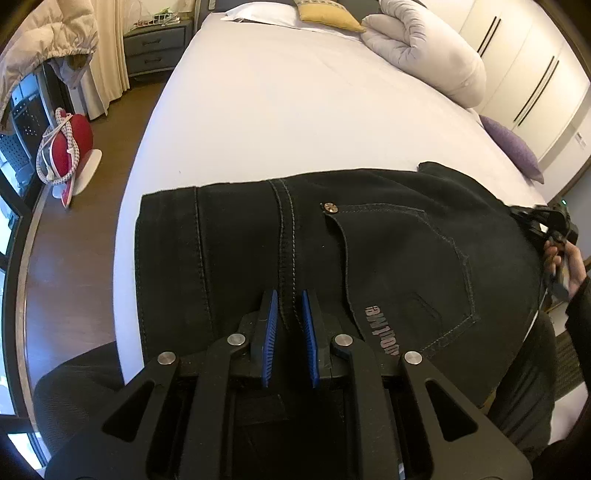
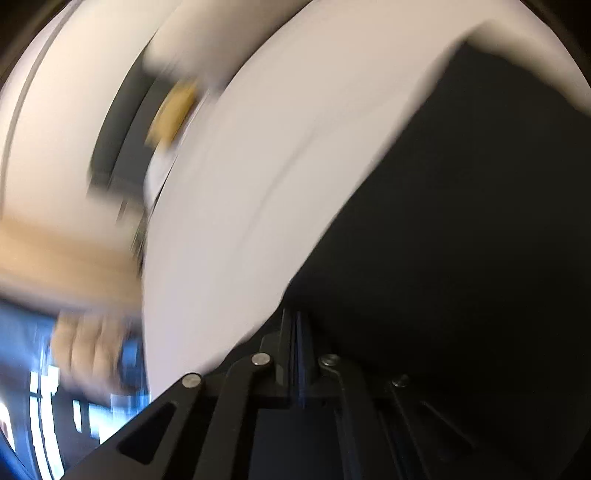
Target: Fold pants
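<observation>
Black pants (image 1: 369,251) lie folded on the white bed (image 1: 277,122), seat side up, with a back pocket and a brass rivet showing. My left gripper (image 1: 290,299) hovers just over their near edge by the centre seam, its blue pads a small gap apart with nothing between them. My right gripper (image 1: 554,221) shows at the pants' right end in the left wrist view. In the blurred right wrist view my right gripper (image 2: 295,317) has its fingers pressed together at the edge of the black cloth (image 2: 461,240).
A rolled white duvet (image 1: 424,48) and a yellow cushion (image 1: 328,14) lie at the bed's head. A purple cushion (image 1: 513,147) sits at the right edge. A nightstand (image 1: 159,48) and a red item (image 1: 70,147) stand on the wooden floor to the left.
</observation>
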{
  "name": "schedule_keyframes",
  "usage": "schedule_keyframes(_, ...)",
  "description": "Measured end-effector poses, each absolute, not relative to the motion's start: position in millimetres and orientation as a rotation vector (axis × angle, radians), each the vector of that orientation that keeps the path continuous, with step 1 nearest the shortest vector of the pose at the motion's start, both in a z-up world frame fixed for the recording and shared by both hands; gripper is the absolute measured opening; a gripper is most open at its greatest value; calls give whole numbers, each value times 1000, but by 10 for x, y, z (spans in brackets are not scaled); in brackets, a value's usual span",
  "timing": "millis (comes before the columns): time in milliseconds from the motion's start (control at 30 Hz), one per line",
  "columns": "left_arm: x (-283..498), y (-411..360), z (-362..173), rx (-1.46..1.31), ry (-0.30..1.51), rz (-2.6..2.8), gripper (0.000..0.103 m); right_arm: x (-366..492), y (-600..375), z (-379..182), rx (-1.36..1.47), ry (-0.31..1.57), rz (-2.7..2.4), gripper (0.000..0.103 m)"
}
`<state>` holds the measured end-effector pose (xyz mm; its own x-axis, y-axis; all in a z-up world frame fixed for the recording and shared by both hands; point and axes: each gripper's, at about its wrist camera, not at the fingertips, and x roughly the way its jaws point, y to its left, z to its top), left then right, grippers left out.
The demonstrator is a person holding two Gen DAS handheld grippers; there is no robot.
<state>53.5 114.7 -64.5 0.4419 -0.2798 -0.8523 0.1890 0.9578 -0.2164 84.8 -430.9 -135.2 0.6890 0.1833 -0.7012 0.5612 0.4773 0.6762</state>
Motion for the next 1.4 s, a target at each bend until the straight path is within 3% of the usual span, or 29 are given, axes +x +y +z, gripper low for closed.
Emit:
schedule_keyframes(67, 503, 1125, -539, -83, 1064, -271, 14, 582, -4638, -1234, 1098, 765, -385, 1)
schedule_keyframes(100, 497, 1099, -482, -82, 1055, -267, 14, 423, -4803, -1136, 1102, 738, -444, 12)
schedule_keyframes(167, 470, 960, -303, -106, 1026, -288, 14, 118, -4974, -910, 1082, 664, -508, 65)
schedule_keyframes(233, 504, 732, -178, -127, 1017, -340, 14, -125, -4914, -698, 1105, 545, -452, 83)
schedule_keyframes(333, 518, 310, -138, -97, 1021, -444, 14, -192, -4616, -619, 1140, 534, -222, 83)
schedule_keyframes(500, 564, -488, -426, 8, 1104, -593, 14, 163, -4054, -948, 1128, 714, -52, 83)
schedule_keyframes(567, 598, -628, -569, 39, 1146, -579, 14, 156, -4115, -1192, 1159, 753, -115, 52)
schedule_keyframes(633, 593, -614, -571, 34, 1143, -584, 14, 60, -4321, -1231, 1182, 726, -176, 41)
schedule_keyframes(700, 621, -539, -581, 2, 1158, -592, 14, -118, -4548, -1074, 1151, 683, -317, 52)
schedule_keyframes(767, 630, -475, -603, -39, 1168, -597, 14, -295, -4708, -862, 1104, 637, -425, 74)
schedule_keyframes(833, 618, -457, -618, -52, 1168, -589, 14, -499, -4793, -615, 1109, 544, -449, 77)
schedule_keyframes(933, 553, -546, -609, -12, 1160, -567, 14, -663, -4775, -515, 1140, 519, -473, 78)
schedule_keyframes(1167, 687, -639, -636, 12, 1175, -562, 14, -895, -4803, -1052, 1304, 561, -456, 69)
schedule_keyframes(1400, 684, -694, -663, 9, 1170, -558, 14, -1045, -4907, -1227, 1414, 497, -434, 68)
